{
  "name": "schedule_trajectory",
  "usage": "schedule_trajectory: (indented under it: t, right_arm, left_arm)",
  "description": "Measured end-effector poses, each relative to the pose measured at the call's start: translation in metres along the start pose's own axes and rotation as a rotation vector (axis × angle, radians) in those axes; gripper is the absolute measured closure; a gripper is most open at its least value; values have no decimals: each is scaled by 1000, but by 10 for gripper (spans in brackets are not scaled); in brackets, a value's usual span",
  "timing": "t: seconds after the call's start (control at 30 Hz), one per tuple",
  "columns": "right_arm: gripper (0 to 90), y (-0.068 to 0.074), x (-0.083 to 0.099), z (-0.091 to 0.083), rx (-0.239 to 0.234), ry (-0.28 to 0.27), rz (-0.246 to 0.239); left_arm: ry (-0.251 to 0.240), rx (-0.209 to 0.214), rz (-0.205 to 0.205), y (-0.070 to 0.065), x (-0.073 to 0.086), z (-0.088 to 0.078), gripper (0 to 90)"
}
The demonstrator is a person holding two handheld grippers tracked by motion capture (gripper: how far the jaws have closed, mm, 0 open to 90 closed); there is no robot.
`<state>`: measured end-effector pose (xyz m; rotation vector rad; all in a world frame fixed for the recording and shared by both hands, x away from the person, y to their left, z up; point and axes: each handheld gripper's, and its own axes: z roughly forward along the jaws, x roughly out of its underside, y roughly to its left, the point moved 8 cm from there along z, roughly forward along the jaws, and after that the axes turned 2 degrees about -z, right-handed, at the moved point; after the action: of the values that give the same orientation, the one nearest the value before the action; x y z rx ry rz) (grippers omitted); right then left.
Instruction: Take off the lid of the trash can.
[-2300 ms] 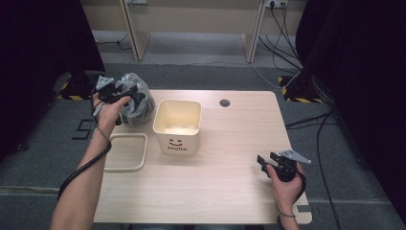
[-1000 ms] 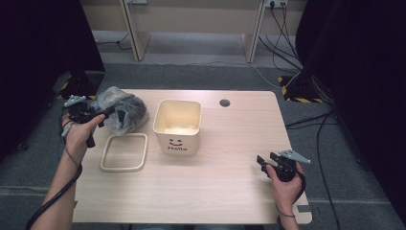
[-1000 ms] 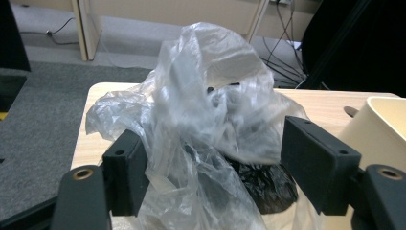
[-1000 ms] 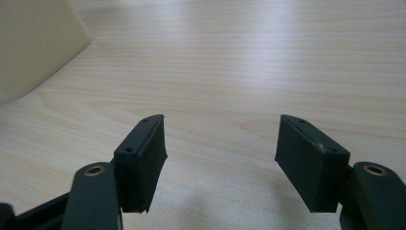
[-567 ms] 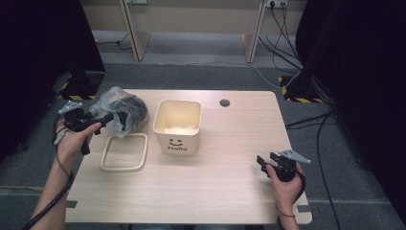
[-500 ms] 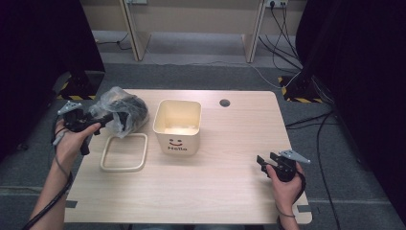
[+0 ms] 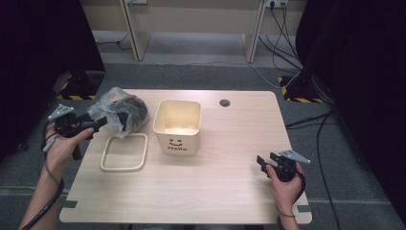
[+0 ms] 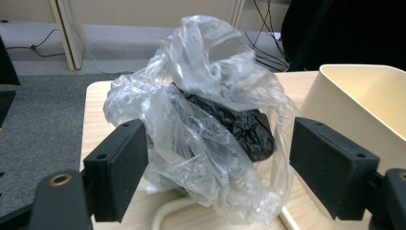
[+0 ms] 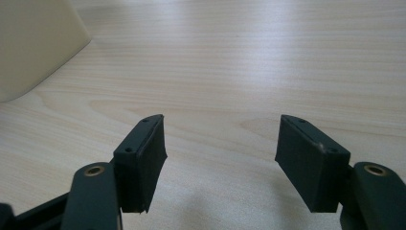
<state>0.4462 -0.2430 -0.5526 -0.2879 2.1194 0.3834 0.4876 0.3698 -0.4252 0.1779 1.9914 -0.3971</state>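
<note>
On the table point(image 7: 210, 187), plastic bag point(image 7: 117, 111) holds something dark.

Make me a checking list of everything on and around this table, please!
Surface: wooden table, bare at the front.
Job's things: clear plastic bag holding something dark, at back left; cream bin marked Hello; cream lid frame lying flat.
Clutter: nothing seen.
Grippers: left gripper open, jaws just opened, bag ahead of them, unpressed; right gripper open over bare wood.
Cables: black cables on floor.
Surroundings: grey carpet, dark curtains.
</note>
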Motion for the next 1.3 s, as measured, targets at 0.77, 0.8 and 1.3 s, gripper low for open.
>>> schedule_trajectory:
  t: [0.77, 0.8, 1.3]
  right_arm:
    - [337, 0, 0, 0, -1, 5, 2]
    - [337, 0, 0, 0, -1, 5, 2]
    - [335, -1, 0, 0, -4, -1, 10]
  left_arm:
    - [16, -35, 10, 0, 44, -23, 210]
    - [20, -35, 14, -2, 48, -23, 211]
    - [89, -38, 1, -6, 82, -6, 220]
